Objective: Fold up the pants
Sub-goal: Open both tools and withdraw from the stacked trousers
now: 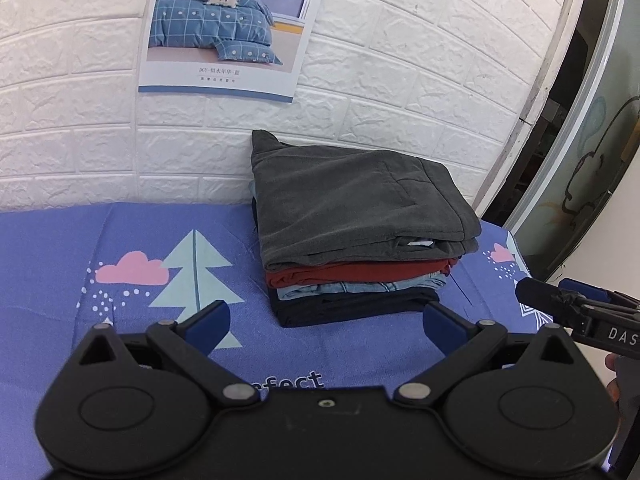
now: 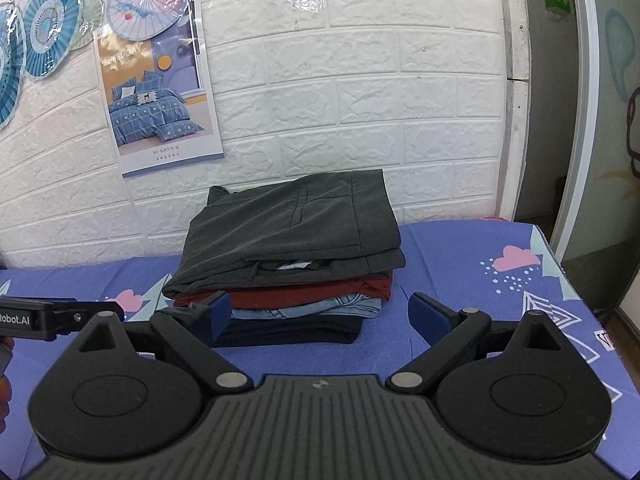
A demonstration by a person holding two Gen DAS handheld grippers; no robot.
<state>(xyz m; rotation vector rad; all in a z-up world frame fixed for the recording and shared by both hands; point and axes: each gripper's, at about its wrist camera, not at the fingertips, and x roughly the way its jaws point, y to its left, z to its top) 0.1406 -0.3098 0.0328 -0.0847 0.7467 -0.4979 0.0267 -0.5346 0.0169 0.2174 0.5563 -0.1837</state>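
Note:
Folded dark grey pants lie on top of a stack of folded clothes: red, light blue denim and black. The stack sits on the blue sheet against the wall. It also shows in the right wrist view, grey pants on top. My left gripper is open and empty, just in front of the stack. My right gripper is open and empty, close to the stack's front edge. The right gripper's tip shows at the right of the left view.
The bed has a blue sheet printed with trees and clouds. A white brick-pattern wall with a bedding poster stands behind. The bed's right edge drops off near a glass door.

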